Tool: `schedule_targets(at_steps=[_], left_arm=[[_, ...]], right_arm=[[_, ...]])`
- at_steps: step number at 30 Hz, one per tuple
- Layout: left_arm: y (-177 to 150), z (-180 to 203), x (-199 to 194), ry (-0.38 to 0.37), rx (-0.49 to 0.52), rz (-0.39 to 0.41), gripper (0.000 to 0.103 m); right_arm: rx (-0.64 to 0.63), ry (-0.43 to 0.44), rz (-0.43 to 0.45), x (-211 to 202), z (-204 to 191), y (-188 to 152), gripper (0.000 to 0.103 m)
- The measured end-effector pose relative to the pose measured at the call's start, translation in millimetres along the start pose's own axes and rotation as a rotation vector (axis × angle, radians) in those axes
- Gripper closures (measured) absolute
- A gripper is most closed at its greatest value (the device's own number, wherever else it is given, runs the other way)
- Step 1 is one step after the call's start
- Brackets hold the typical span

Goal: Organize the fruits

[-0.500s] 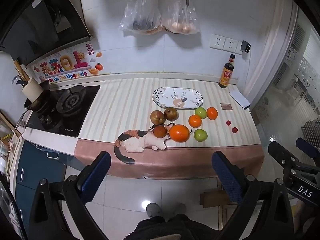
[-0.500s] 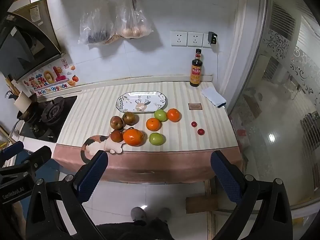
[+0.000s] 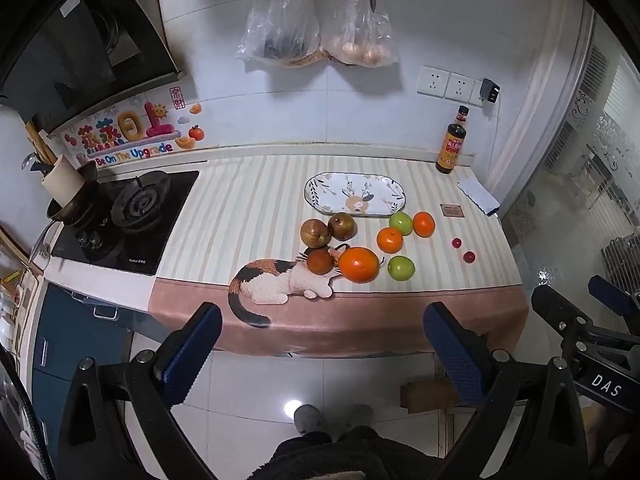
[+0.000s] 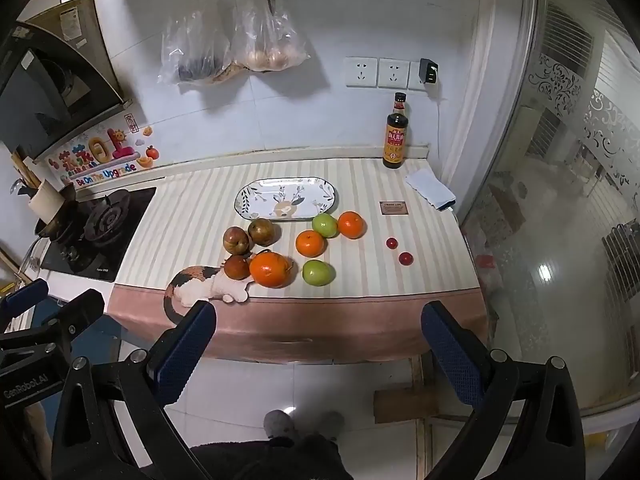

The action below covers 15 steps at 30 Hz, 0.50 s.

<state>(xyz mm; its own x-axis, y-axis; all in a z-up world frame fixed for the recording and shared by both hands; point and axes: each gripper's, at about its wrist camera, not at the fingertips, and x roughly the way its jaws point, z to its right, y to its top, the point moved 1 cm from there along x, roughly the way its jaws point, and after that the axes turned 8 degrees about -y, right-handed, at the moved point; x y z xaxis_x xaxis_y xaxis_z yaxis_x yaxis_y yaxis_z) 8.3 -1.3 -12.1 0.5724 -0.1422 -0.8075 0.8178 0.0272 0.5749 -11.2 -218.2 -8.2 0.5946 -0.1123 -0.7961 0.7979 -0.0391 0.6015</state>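
Fruit lies loose on the striped counter [image 3: 248, 216]: a large orange [image 3: 359, 265] [image 4: 270, 269], two small oranges [image 3: 389, 239] [image 3: 423, 224], two green apples [image 3: 401, 267] [image 3: 401, 223], three brown pears [image 3: 315, 233] [image 3: 341, 226] [image 3: 320, 261] and two small red fruits [image 3: 456, 243] [image 3: 469, 257]. An empty oval patterned plate [image 3: 320, 192] [image 4: 256, 200] sits just behind them. My left gripper [image 3: 320, 350] and my right gripper [image 4: 318, 346] both hang open and empty in front of the counter's edge, well short of the fruit.
A gas stove [image 3: 132, 212] with a pot lies at the left. A dark sauce bottle [image 3: 452, 148], a folded cloth [image 3: 478, 198] and a small card [image 3: 452, 211] stand at the back right. Bags and scissors hang on the wall. A glass door is at the right.
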Motion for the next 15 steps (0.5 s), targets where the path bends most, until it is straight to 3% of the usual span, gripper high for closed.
schedule_targets(at_steps=[15], left_arm=[[11.3, -3.0, -1.7, 0.0, 0.01, 0.014, 0.0]], right_arm=[[0.005, -0.003, 0.004, 2.3, 0.0, -0.8, 0.0]])
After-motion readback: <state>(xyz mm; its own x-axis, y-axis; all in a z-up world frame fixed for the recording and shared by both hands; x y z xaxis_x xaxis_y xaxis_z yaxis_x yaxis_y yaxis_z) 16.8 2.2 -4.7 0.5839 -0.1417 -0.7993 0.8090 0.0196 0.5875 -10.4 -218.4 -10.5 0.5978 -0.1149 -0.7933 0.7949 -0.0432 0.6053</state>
